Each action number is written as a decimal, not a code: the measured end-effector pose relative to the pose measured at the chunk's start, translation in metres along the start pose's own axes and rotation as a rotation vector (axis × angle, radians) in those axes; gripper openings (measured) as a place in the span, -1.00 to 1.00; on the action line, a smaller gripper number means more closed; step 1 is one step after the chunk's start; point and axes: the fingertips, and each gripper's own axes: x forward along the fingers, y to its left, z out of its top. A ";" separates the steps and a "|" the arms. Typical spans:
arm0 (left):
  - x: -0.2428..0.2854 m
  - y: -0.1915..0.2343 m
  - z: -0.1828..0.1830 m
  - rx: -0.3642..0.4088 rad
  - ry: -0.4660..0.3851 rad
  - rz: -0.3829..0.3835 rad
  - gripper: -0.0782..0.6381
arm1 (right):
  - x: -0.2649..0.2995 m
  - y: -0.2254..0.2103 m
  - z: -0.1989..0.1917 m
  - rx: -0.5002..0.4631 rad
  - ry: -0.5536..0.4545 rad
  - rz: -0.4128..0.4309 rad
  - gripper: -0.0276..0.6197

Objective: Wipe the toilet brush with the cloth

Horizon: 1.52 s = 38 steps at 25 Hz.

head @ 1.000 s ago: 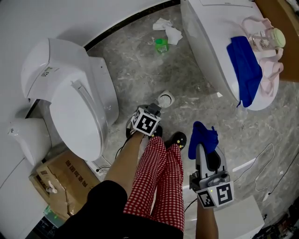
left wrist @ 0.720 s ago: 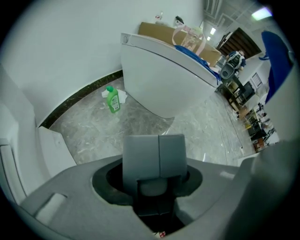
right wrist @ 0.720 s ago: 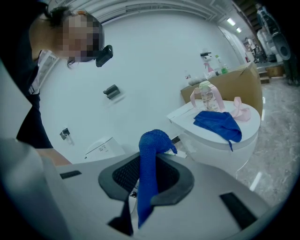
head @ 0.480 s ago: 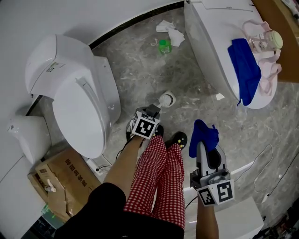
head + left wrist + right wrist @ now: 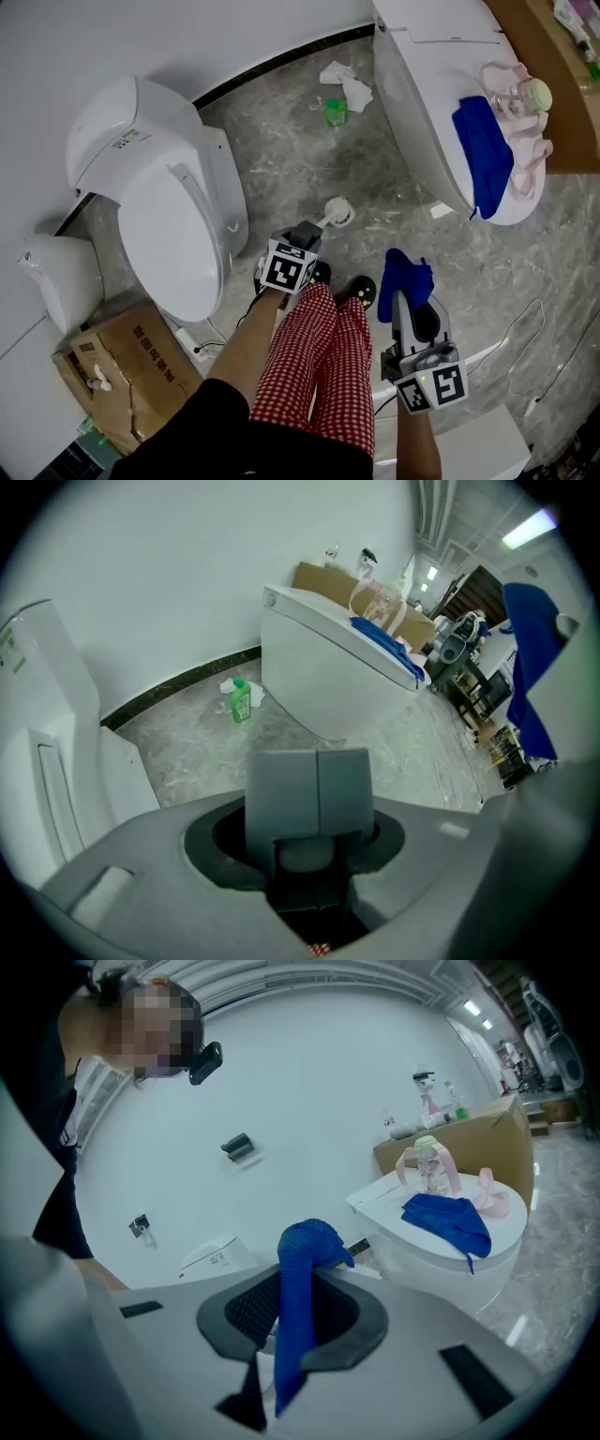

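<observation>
The toilet brush [image 5: 336, 212] has a white bristle head, and its short handle runs back into my left gripper [image 5: 306, 234]. That gripper is shut on the handle and holds the brush above the grey floor, head pointing away and down. In the left gripper view the grey jaws [image 5: 309, 794] stand together and hide the brush. A blue cloth [image 5: 405, 276] bunches up out of my right gripper [image 5: 410, 300], which is shut on it, to the right of the brush. In the right gripper view the blue cloth [image 5: 300, 1288] hangs down between the jaws.
A white toilet [image 5: 173, 234] stands at the left. At the top right, a second white fixture [image 5: 412, 112] carries another blue cloth [image 5: 483, 155] and a pink item [image 5: 525, 103]. A green bottle [image 5: 335, 112] and tissue [image 5: 343, 79] lie by the wall. Red-checked legs [image 5: 319, 366] are below.
My left gripper has risen with the brush, whose head now shows side-on instead of end-on. The right gripper with the cloth has come up slightly.
</observation>
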 end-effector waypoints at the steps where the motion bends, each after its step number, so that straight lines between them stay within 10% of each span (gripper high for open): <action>1: -0.004 0.000 0.001 -0.001 -0.005 0.000 -0.28 | 0.000 0.002 0.003 -0.002 -0.003 0.000 -0.70; 15: -0.063 -0.001 0.020 -0.115 -0.089 -0.018 -0.28 | 0.005 0.040 0.036 -0.027 -0.044 0.007 -0.70; 38: -0.155 -0.016 0.043 -0.083 -0.132 -0.060 -0.28 | 0.004 0.081 0.076 -0.041 -0.088 -0.003 -0.70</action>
